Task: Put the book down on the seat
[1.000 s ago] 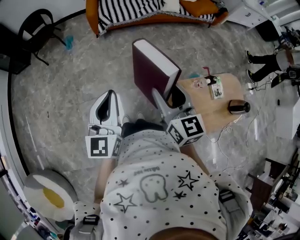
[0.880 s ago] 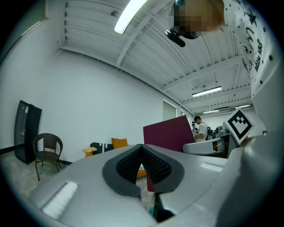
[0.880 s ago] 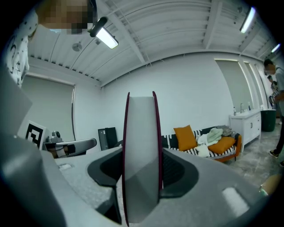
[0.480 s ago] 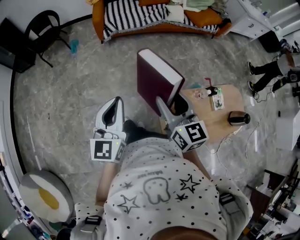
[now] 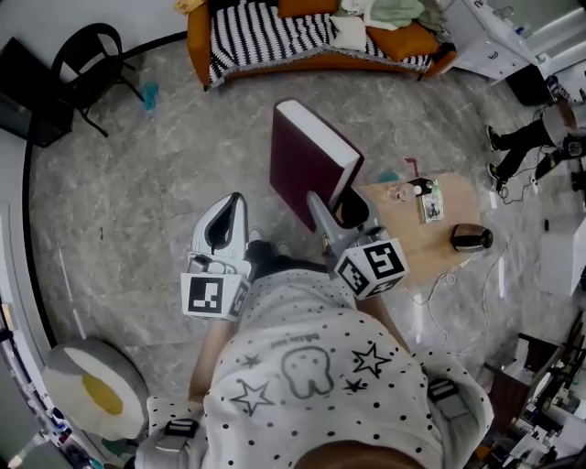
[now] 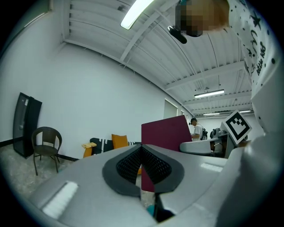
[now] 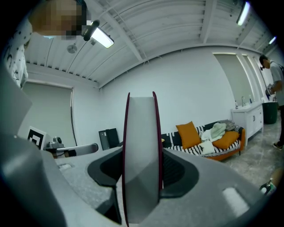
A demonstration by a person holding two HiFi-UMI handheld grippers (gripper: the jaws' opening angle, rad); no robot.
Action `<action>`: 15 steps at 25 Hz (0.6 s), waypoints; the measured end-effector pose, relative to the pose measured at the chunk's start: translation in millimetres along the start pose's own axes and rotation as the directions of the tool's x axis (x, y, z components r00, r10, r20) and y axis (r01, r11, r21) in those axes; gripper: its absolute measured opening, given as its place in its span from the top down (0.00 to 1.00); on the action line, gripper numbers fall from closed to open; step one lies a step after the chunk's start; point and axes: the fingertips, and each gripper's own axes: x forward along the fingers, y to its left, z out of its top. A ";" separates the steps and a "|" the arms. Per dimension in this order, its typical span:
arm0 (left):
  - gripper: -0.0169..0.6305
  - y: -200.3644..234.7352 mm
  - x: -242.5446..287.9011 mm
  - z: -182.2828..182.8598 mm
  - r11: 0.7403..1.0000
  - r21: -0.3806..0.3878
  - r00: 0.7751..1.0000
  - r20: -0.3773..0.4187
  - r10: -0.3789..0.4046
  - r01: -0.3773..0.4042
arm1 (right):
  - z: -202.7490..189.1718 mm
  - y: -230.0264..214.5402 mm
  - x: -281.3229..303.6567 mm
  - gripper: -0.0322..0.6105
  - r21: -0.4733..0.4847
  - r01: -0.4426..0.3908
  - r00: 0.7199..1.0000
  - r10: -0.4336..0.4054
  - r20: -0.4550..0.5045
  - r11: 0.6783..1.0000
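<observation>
Right gripper [image 5: 335,207]: jaws spread wide and clamped on a maroon hardcover book [image 5: 307,163]; the right gripper view shows the pale page edge facing the camera, a maroon cover on either side, a dark pad pressed against each cover.

Book position: upright and a little tilted, held in the air above the grey marbled floor [image 5: 137,211]; it is not on any seat.

Left gripper [image 5: 229,209]: jaws together, pads meeting along a thin line with nothing between them; it is raised beside the right one, just to the book's left and apart from it.

Seating: an orange sofa [image 5: 203,50] with a black-and-white striped cover stands along the far wall, well apart from the book; orange cushions [image 5: 401,38] and pale crumpled cloth [image 5: 389,11] lie on it.

Surroundings: a small wooden table [image 5: 439,245] stands just beside the right gripper – a dark rounded object [image 5: 472,238] and a few small items on top, too small to identify; a black wicker chair [image 5: 87,55] stands at the far left; a fried-egg-shaped cushion [image 5: 92,389] lies on the floor behind the person – near the wall; another person's legs [image 5: 522,137] show at the right edge.
</observation>
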 end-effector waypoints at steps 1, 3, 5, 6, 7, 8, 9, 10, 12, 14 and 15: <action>0.98 1.4 0.6 3.2 1.000 0.001 1.000 -0.004 -0.001 0.001 | 4.0 0.8 2.3 0.60 0.004 -0.001 1.000 0.001 0.003 1.000; 0.98 6.8 2.3 10.3 1.000 0.002 1.000 -0.009 -0.005 0.005 | 11.4 4.4 9.0 0.60 0.008 -0.001 1.000 0.001 0.009 1.000; 0.98 17.9 4.3 15.9 1.000 0.000 1.000 -0.007 -0.005 0.005 | 15.1 10.9 19.0 0.60 0.009 0.000 1.000 0.000 0.013 1.000; 0.98 24.9 5.6 17.6 1.000 -0.002 1.000 -0.005 -0.004 0.004 | 15.6 14.5 24.6 0.60 0.008 0.000 1.000 0.000 0.014 1.000; 0.98 31.8 7.1 18.8 1.000 -0.004 1.000 -0.002 -0.002 0.002 | 15.4 17.7 30.1 0.60 0.009 0.000 1.000 0.000 0.015 1.000; 0.98 37.8 8.8 19.4 1.000 -0.005 1.000 0.000 -0.003 0.003 | 15.2 20.0 34.8 0.60 0.010 0.000 1.000 -0.001 0.017 1.000; 0.98 42.1 10.6 20.1 1.000 -0.004 1.000 0.001 -0.004 0.004 | 15.3 21.2 38.2 0.60 0.011 0.002 1.000 -0.002 0.019 1.000; 0.98 44.5 12.4 21.5 1.000 -0.003 1.000 0.002 -0.007 0.007 | 16.4 21.2 40.1 0.60 0.013 0.005 1.000 -0.005 0.020 1.000; 0.98 45.0 16.1 27.3 1.000 -0.001 1.000 0.003 -0.013 0.013 | 21.8 18.7 40.3 0.60 0.014 0.016 1.000 -0.016 0.024 1.000; 0.98 44.7 19.2 33.4 1.000 0.001 1.000 0.005 -0.019 0.019 | 27.2 16.0 41.0 0.60 0.014 0.027 0.999 -0.027 0.027 1.000; 0.98 46.0 20.2 34.5 1.000 0.002 1.000 0.006 -0.021 0.021 | 27.8 15.4 42.7 0.60 0.016 0.031 0.999 -0.031 0.028 0.999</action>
